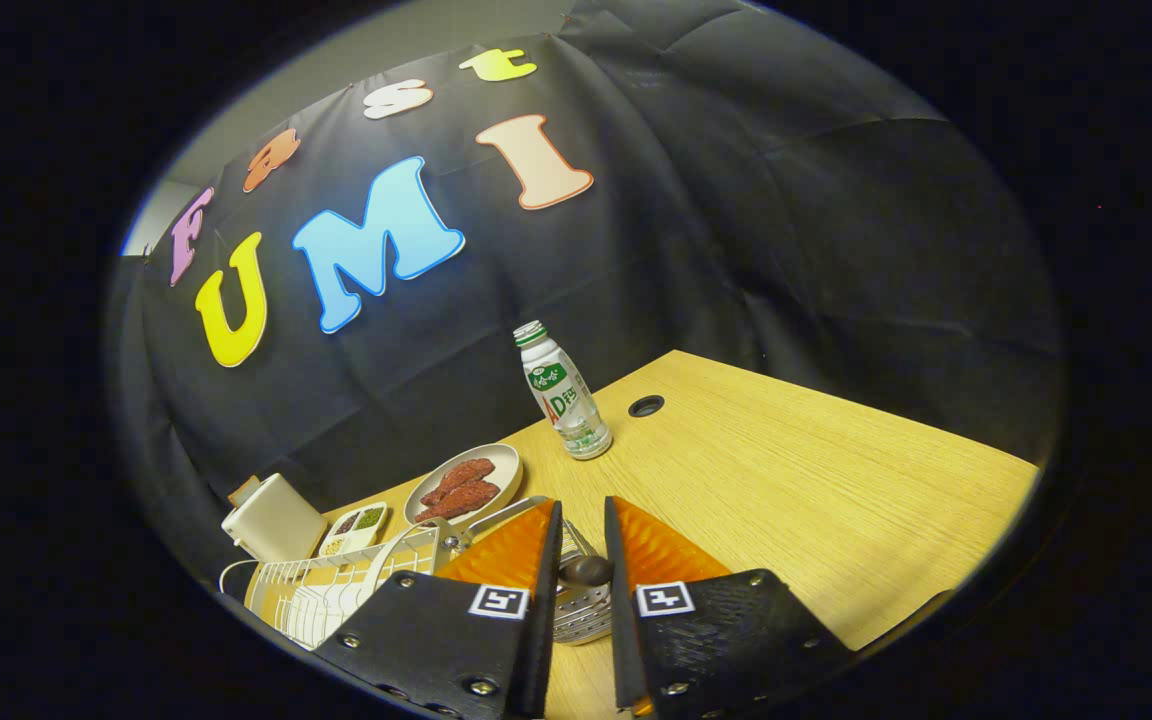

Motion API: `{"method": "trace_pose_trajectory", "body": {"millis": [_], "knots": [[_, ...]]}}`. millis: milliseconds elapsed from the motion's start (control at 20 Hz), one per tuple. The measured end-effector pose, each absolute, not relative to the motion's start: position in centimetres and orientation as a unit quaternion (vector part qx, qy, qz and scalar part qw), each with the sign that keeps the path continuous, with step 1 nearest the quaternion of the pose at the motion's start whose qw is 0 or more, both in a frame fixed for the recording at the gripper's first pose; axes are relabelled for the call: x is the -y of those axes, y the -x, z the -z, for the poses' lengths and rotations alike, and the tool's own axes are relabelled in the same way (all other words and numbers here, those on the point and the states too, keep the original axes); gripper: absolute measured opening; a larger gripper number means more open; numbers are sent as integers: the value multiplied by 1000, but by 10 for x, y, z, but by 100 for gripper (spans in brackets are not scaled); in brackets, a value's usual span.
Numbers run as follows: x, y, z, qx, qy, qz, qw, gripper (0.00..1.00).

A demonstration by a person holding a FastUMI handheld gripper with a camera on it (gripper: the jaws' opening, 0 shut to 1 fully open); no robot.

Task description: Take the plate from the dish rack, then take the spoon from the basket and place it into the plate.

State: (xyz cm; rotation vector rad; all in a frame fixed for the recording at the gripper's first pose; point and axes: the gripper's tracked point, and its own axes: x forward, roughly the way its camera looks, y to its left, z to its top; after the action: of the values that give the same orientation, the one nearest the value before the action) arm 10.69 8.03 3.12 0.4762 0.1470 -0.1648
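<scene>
Lying between the tongs [583,520] (narrowly parted), the spoon [586,571].

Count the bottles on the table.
1. The bottle stands upright beyond the gripper, beside the dish of red food. Others may hide behind the fingers.

Tongs over the basket, spoon handle between the fingers

I see my tongs [583,560] nearly closed around the dark spoon [586,571] handle above the metal basket [581,615]; the white dish rack [336,590] sits beside them, a bottle [563,392] stands beyond on the table [816,500].
</scene>
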Motion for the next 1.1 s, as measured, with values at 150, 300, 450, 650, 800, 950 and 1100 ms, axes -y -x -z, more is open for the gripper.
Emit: {"method": "trace_pose_trajectory", "body": {"millis": [150,300,450,650,800,950,1100], "knots": [[-81,-117,-40,-64,-233,87,966,7],[-82,-122,-51,-65,-231,84,967,7],[-78,-126,-62,-67,-244,82,964,7],[-76,-122,-88,-65,-239,71,966,7],[-78,-116,-110,-64,-228,63,969,7],[-92,-95,-138,-65,-222,39,972,7],[-115,-65,-168,-70,-217,7,974,7]]}}
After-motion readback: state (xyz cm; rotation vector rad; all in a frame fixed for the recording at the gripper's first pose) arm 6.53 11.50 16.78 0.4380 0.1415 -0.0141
